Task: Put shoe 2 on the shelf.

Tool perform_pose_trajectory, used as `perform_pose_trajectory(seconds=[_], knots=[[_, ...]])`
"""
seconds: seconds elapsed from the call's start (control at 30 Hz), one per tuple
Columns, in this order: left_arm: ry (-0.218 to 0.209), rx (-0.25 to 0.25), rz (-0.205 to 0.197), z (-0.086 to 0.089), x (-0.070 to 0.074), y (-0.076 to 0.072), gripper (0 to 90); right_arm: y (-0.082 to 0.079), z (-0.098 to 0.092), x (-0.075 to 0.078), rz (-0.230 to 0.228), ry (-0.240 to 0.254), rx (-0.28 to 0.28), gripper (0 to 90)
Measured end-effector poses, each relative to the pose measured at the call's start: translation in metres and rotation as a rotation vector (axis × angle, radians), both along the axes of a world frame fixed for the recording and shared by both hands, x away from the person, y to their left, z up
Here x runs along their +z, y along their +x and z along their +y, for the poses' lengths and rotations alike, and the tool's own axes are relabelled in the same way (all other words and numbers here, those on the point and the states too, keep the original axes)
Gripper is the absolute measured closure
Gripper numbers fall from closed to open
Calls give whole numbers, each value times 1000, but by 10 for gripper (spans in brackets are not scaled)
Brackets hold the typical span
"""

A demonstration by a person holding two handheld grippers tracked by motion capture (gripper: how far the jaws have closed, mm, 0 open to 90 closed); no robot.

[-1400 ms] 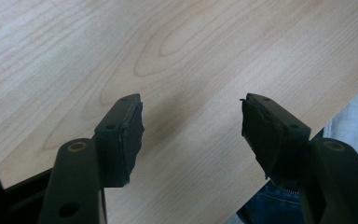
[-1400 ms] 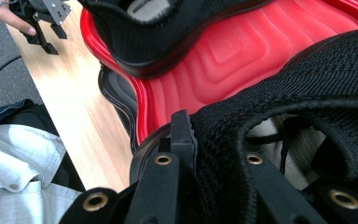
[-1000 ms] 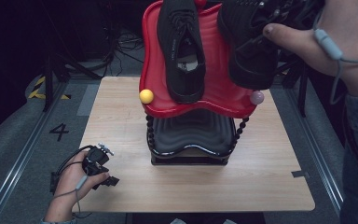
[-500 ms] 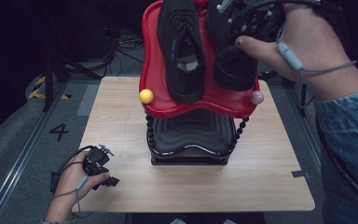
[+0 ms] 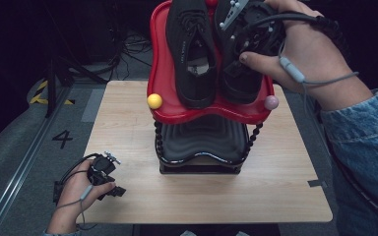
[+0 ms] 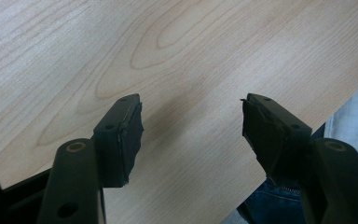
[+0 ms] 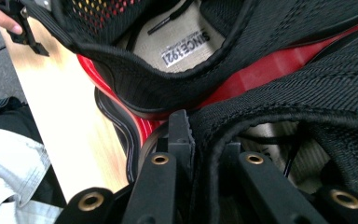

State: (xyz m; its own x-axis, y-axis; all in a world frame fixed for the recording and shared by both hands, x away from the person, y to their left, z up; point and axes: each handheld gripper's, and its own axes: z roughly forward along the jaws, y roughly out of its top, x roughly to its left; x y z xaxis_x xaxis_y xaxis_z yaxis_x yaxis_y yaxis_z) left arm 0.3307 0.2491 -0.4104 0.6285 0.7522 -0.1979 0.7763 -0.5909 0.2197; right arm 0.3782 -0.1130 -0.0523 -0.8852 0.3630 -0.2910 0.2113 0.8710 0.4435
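Right gripper (image 5: 243, 37) lower now, clamped on the right shoe's (image 5: 241, 81) collar over the red tray (image 5: 160, 73).

Shoe rack (image 5: 202, 157) blocks mid-table (image 5: 128, 123); edges lie open.

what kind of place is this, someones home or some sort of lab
Probably a lab or recording setup, not a home. A bare wooden table stands in a dark room, loose cables trail over the floor behind it, and the floor carries yellow-black tape and a painted 4.
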Motion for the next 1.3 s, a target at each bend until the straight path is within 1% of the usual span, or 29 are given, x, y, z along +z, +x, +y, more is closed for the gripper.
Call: perform_pose_trajectory(seconds=[0.2, 0.3, 0.4, 0.43, 0.53, 0.6, 0.7, 0.77, 0.8, 0.83, 0.9, 0.93, 0.97, 1.0, 1.03, 1.07, 1.17, 1.23, 1.3], knots=[[6, 0, -2, 0, -1, 0, 385, 5, 2, -10, 11, -17, -2, 824], [-6, 1, 5, 0, -1, 0, 385, 8, 4, -15, 16, -34, -9, 827], [5, -1, -4, 0, -1, 1, 383, 9, 5, -18, 13, -46, -11, 829], [1, 1, 5, 0, -1, 0, 382, 9, 6, -18, 15, -45, -11, 830], [1, -3, -2, -1, -1, 1, 381, 11, 7, -20, 18, -46, -18, 834], [-4, 0, 2, 0, -1, 0, 381, 11, 7, -22, 18, -52, -25, 834], [2, -1, -3, 0, -1, 1, 382, 13, 8, -25, 18, -59, -26, 836], [-2, -4, 3, 0, -2, 1, 382, 13, 7, -25, 26, -48, -32, 828], [-10, -5, 8, 0, -2, 1, 382, 12, 7, -25, 29, -41, -39, 809], [1, -5, -5, 0, -1, 2, 382, 12, 6, -25, 28, -37, -40, 784], [1, -1, -3, 0, -1, 1, 382, 11, 5, -24, 23, -27, -32, 724], [1, -1, -3, 0, -1, 1, 382, 11, 5, -24, 23, -27, -32, 724], [1, -2, -2, 0, -1, 1, 382, 10, 4, -23, 22, -10, -37, 684], [1, -1, -4, 1, -1, 1, 382, 8, 2, -21, 29, 11, -48, 677], [-4, 0, 6, 1, -2, 0, 382, 8, 1, -20, 22, 17, -47, 656], [-6, 0, 11, 1, -2, -1, 382, 8, -1, -19, 25, 29, -51, 631], [4, 5, 0, 3, -2, -3, 382, 6, -4, -15, 31, 51, -53, 590], [-2, 10, 9, 4, -2, -4, 382, 4, -6, -11, 23, 68, -55, 540], [3, 13, 6, 5, -1, -5, 381, 1, -10, -6, 25, 102, -71, 494]])
